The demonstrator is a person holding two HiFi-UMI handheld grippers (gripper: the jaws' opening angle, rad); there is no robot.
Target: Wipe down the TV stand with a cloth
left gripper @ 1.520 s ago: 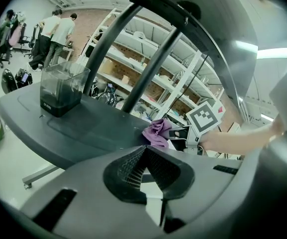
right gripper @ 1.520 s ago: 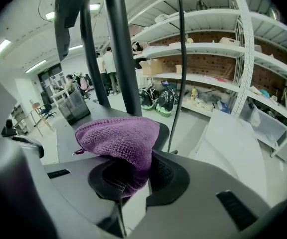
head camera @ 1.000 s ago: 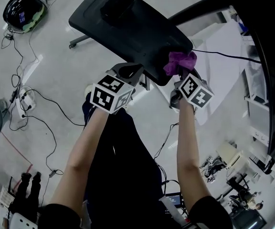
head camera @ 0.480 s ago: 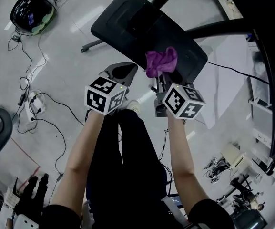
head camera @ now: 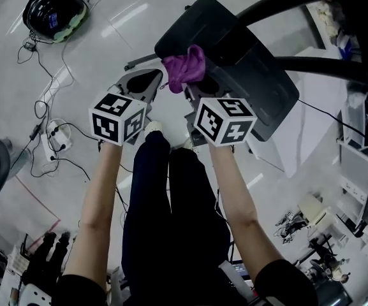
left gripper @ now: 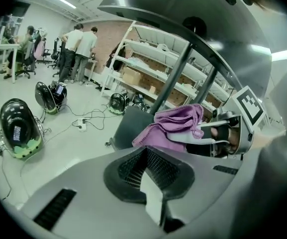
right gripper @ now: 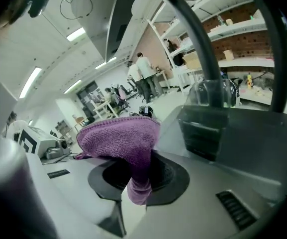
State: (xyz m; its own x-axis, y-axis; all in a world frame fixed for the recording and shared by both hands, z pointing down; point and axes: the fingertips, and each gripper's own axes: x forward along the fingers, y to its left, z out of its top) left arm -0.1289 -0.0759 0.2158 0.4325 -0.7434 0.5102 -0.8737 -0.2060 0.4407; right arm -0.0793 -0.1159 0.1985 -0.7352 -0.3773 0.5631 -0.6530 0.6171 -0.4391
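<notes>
Forward, right tongs [head camera: 193,95] grip cloth [head camera: 184,69] (arms outstretched)

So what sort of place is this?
Probably a workshop or lab: long open shelves, cables trailing loose across the floor, and people gathered at the back.

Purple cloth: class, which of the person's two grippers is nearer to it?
Right. The right gripper has the purple cloth pinched in its jaws; the left gripper sits beside it to the left, empty.

TV stand base [head camera: 254,81] partly behind purple cloth [head camera: 184,69], its posts [head camera: 324,64] cut off at edge
</notes>
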